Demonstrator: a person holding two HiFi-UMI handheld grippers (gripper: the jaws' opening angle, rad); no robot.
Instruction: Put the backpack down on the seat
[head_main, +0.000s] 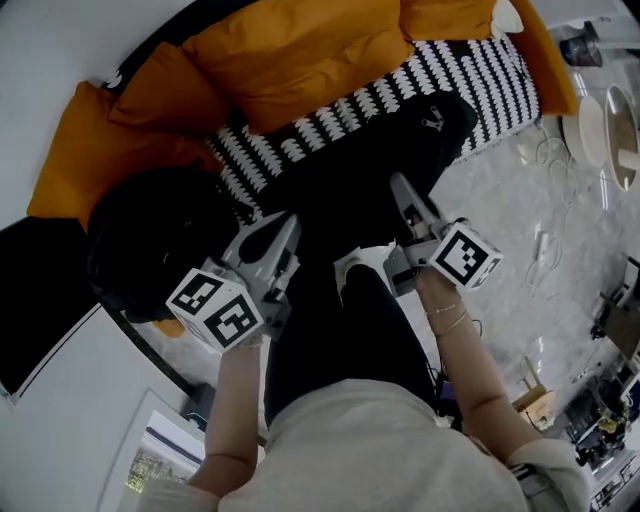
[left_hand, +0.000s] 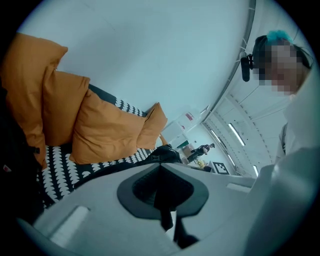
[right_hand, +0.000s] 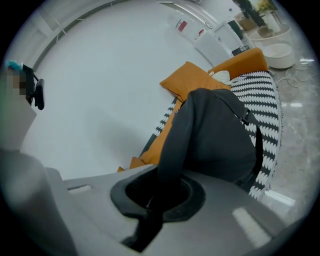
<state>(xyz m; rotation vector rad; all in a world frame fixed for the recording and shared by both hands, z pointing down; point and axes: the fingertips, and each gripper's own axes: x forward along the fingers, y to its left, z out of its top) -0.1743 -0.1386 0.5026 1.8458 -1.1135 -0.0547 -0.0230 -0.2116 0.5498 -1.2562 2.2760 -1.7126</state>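
The black backpack hangs low over the front of the sofa's black-and-white patterned seat, its top toward the seat's front right corner. My left gripper is shut on a black strap at the pack's left side. My right gripper is shut on another strap on the right. In the right gripper view the backpack's dark body bulges in front of the patterned seat. In the left gripper view a dark piece of the backpack shows just beyond the jaws, above the seat.
Orange cushions line the sofa's back and left end. A black rounded object sits at the sofa's left front. To the right are a marble floor with cables and a white round dish.
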